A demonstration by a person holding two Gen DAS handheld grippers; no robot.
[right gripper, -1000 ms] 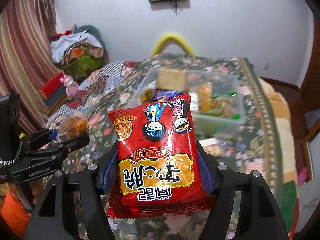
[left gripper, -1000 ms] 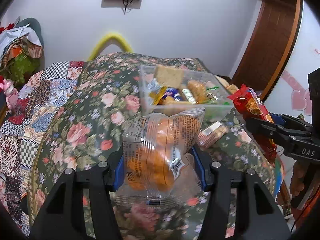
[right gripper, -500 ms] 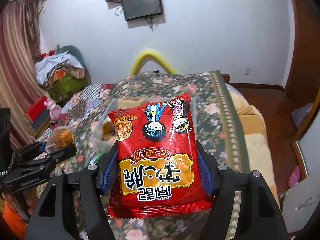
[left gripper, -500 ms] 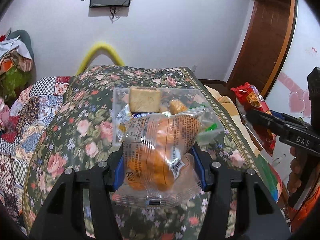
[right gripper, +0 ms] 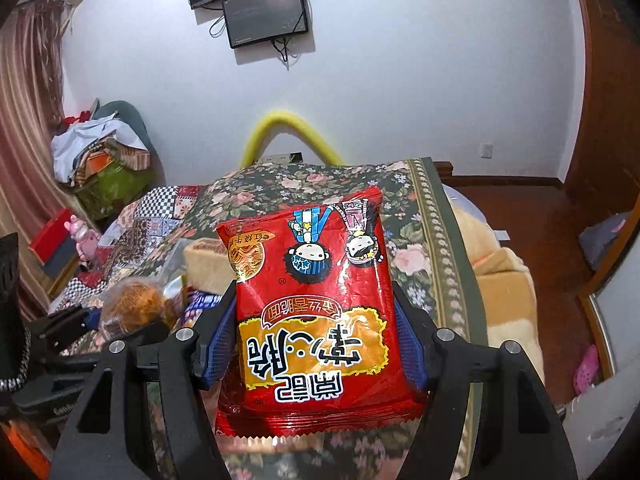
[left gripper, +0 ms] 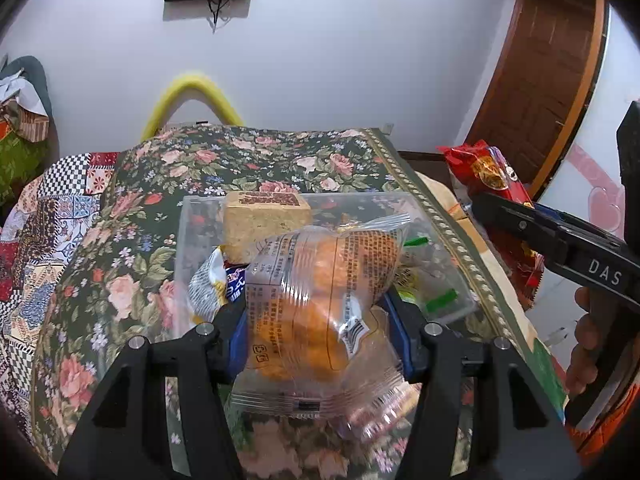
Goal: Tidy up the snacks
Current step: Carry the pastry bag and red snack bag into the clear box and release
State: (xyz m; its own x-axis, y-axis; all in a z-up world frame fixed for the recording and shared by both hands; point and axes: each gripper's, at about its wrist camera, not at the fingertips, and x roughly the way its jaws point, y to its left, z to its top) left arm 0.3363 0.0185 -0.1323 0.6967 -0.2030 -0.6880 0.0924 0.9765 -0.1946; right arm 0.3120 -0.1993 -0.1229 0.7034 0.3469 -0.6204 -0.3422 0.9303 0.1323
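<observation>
My left gripper (left gripper: 316, 332) is shut on a clear packet of orange pastry (left gripper: 320, 312), held over the near end of a clear plastic bin (left gripper: 436, 236) on the floral cloth. The bin holds a tan wrapped cake (left gripper: 260, 224) and several small snack packets. My right gripper (right gripper: 314, 336) is shut on a red noodle-snack bag (right gripper: 316, 308) with cartoon figures, held above the cloth to the right of the bin. In the left wrist view the red noodle-snack bag (left gripper: 488, 176) shows at the right edge. The pastry packet (right gripper: 132, 304) appears at the left of the right wrist view.
The floral cloth (left gripper: 280, 160) covers a table that ends at a patterned border (right gripper: 436, 232) on the right. A patchwork cloth (left gripper: 44, 216) lies to the left. A yellow curved tube (left gripper: 192, 92) stands behind the table, below wall screens (right gripper: 264, 12).
Both grippers swung right with their packets. The pastry packet now hangs over the bin's near end, and the bin has slid left and mostly behind the red bag in the right wrist view.
</observation>
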